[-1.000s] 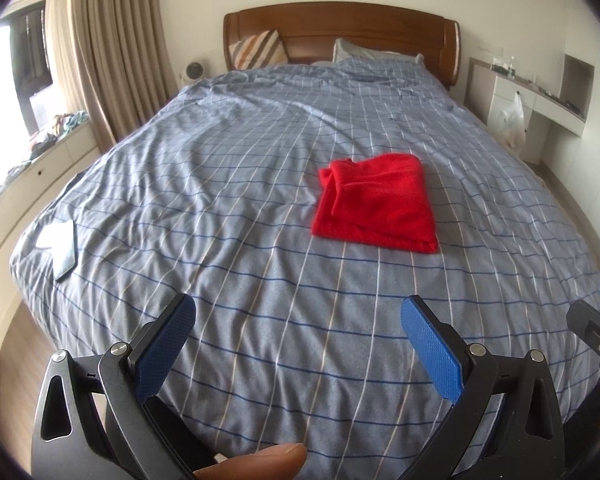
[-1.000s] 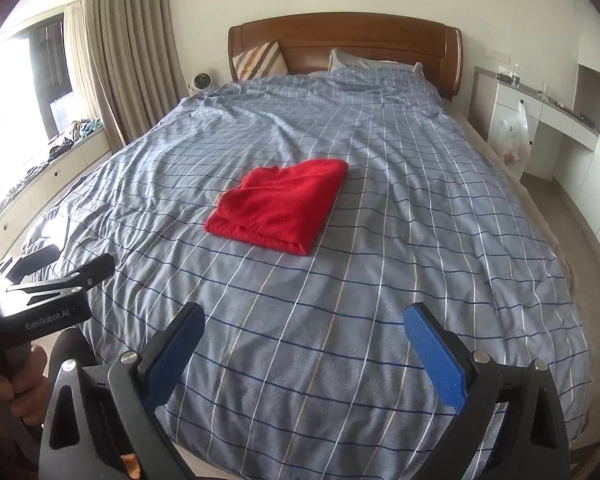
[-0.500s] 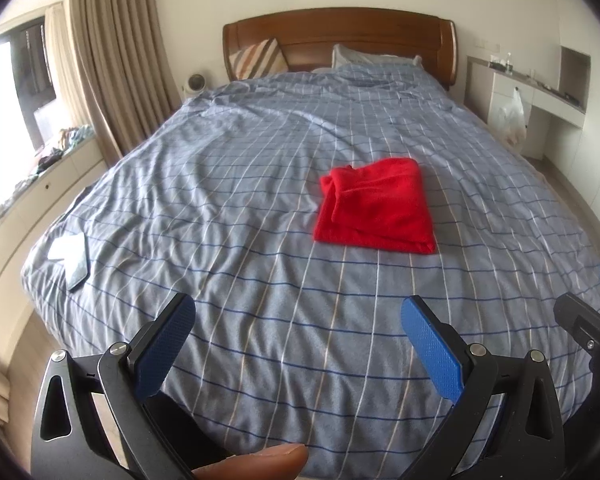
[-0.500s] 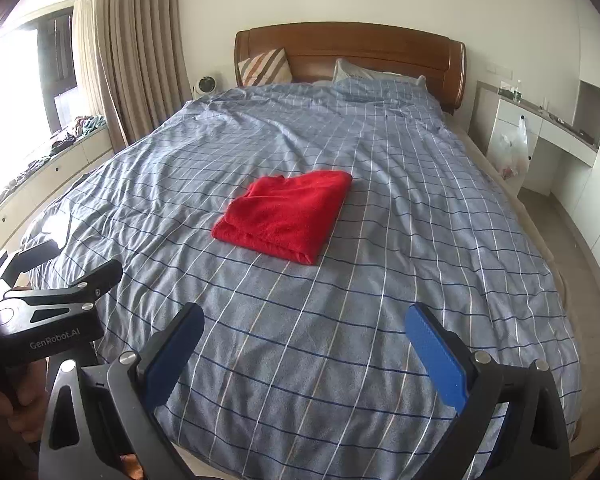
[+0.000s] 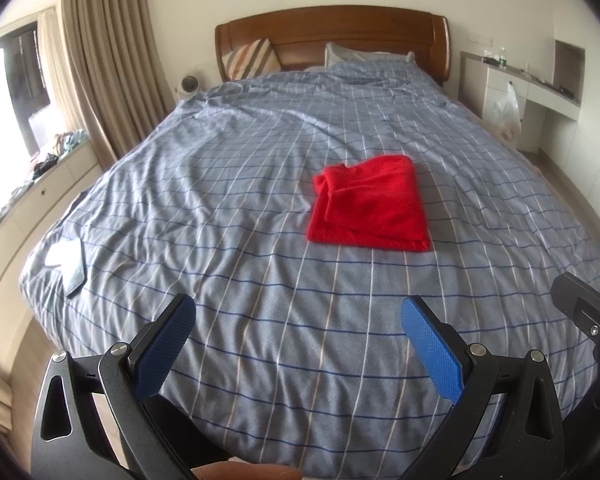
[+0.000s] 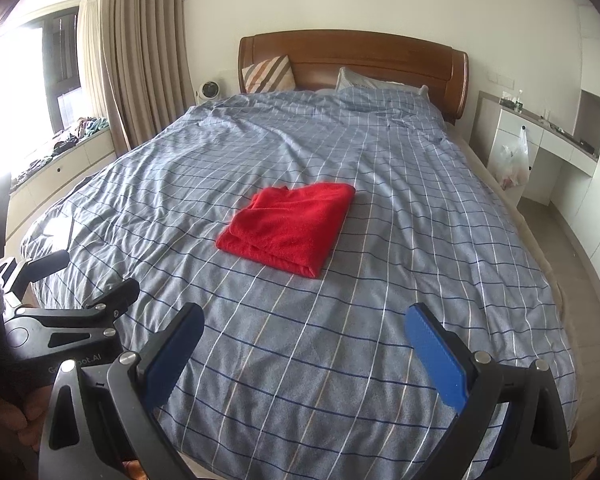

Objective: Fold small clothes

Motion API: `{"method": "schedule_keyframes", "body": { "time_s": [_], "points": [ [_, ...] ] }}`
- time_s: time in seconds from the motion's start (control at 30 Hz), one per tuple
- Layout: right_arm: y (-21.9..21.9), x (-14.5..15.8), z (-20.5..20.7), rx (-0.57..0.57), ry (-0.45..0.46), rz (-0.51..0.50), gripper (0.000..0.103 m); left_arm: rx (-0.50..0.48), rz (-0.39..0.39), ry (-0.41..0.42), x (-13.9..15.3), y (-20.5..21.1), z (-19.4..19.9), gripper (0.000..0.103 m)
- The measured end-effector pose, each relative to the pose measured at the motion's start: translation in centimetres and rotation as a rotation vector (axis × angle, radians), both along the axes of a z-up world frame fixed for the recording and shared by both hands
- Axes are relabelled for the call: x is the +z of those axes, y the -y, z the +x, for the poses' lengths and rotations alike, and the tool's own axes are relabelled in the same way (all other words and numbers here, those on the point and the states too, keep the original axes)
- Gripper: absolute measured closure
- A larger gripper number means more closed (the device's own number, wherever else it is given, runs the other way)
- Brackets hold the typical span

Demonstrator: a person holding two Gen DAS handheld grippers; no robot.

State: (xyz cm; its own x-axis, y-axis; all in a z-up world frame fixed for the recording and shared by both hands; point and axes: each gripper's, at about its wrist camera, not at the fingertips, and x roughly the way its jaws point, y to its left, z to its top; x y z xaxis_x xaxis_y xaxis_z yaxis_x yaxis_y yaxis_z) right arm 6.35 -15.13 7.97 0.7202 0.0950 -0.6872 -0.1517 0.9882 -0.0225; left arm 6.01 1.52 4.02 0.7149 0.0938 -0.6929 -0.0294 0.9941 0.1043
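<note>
The red cloth (image 5: 370,204) lies on the bed (image 5: 260,320), already folded into a neat flat block. It sits well ahead of both sets of fingers, out past their tips and not touching them. From the left gripper (image 5: 298,344) it is ahead and a bit to the right. From the right gripper (image 6: 304,354) it is ahead and a bit to the left.

Both grippers are spread wide, and the 2 blue fingers (image 5: 164,344) on each one hold nothing. They hang above the near end of the bed.

The folding looks done, or close to done. The top left corner of the cloth is a little bunched up. If a finger pokes or drags that corner, the layers could slide and the fold could come apart. The bed cover is soft and wrinkly, so pushing down hard near the cloth could pull the cover and tip the block out of shape.

The 2 grippers are close side by side. The right one shows at the right edge of the left view, and the left one shows at the left edge of the right view. They could bump if both go for the cloth at once.

A small white thing (image 5: 66,264) lies on the bed's corner, far left of the fingers. 2 pillows (image 6: 266,74) lean at the wooden headboard (image 6: 352,54). Nothing lies between the fingers and the cloth.
</note>
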Motion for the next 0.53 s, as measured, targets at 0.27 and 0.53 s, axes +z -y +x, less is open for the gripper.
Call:
{"method": "schedule_keyframes", "body": {
  "time_s": [0.27,0.53],
  "points": [
    [0.19,-0.53,0.03,-0.012,-0.021,-0.004,0.003,-0.005,-0.037,0.030,0.14,-0.26,-0.40,0.000],
    [-0.03,-0.31,-0.11,0.000,-0.023,0.002,0.003,-0.020,-0.019,0.052,0.41,0.10,-0.80,0.000]
  ]
}}
